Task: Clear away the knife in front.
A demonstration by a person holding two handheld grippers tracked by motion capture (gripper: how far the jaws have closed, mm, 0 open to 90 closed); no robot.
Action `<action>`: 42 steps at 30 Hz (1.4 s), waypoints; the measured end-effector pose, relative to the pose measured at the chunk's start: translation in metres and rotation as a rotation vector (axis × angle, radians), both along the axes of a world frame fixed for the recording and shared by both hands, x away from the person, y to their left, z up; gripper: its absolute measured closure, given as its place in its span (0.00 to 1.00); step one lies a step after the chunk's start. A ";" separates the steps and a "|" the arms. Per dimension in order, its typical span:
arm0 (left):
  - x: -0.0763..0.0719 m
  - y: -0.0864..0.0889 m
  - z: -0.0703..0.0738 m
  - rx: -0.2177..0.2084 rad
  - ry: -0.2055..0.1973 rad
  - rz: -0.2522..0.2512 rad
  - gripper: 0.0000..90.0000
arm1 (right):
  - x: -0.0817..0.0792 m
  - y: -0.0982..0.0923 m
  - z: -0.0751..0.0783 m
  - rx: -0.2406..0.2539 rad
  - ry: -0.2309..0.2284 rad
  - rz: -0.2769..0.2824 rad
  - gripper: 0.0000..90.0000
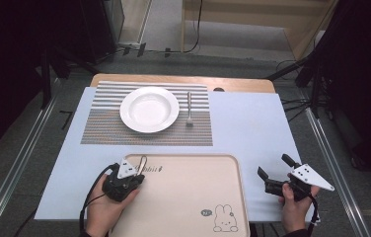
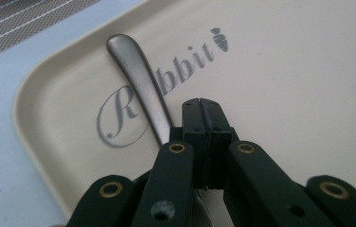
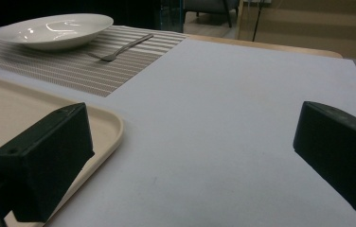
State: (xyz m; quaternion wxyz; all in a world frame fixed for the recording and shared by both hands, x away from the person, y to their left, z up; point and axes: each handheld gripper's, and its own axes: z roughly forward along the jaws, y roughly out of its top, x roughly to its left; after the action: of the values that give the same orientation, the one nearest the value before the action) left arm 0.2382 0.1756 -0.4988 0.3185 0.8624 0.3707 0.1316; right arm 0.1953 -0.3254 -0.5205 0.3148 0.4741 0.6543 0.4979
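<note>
While its black jaws press together on a grey metal utensil over the beige rabbit-print tray, the left gripper hides that utensil's working end; lower right in the high view, the right gripper gapes empty.

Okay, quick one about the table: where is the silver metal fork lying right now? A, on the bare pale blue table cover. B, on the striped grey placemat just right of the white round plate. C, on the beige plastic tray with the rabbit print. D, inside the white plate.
B: the silver metal fork lies on the striped grey placemat, just right of the white round plate and apart from it.
</note>
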 end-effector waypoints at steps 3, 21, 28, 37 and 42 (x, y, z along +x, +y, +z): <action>-0.001 0.007 -0.001 -0.004 -0.011 0.007 1.00 | 0.000 0.000 0.000 -0.001 0.000 0.001 0.00; -0.001 0.040 0.003 -0.196 -0.049 -0.030 0.79 | 0.001 0.001 0.000 -0.011 0.004 0.004 0.00; -0.001 0.060 0.012 -0.325 -0.098 -0.027 0.56 | 0.001 0.001 0.001 -0.009 0.006 0.000 0.00; 0.001 0.081 0.017 -0.384 -0.144 0.052 0.18 | 0.001 0.001 0.001 -0.015 0.009 0.000 0.00; 0.001 0.091 0.021 -0.445 -0.155 0.038 0.00 | 0.001 0.001 0.001 -0.019 0.008 -0.023 0.00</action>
State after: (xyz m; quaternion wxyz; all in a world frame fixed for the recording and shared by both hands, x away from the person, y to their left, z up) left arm 0.2389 0.2663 -0.4779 0.5259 0.7510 0.3813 0.1185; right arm 0.1965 -0.3242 -0.5194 0.3225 0.4804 0.6549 0.4861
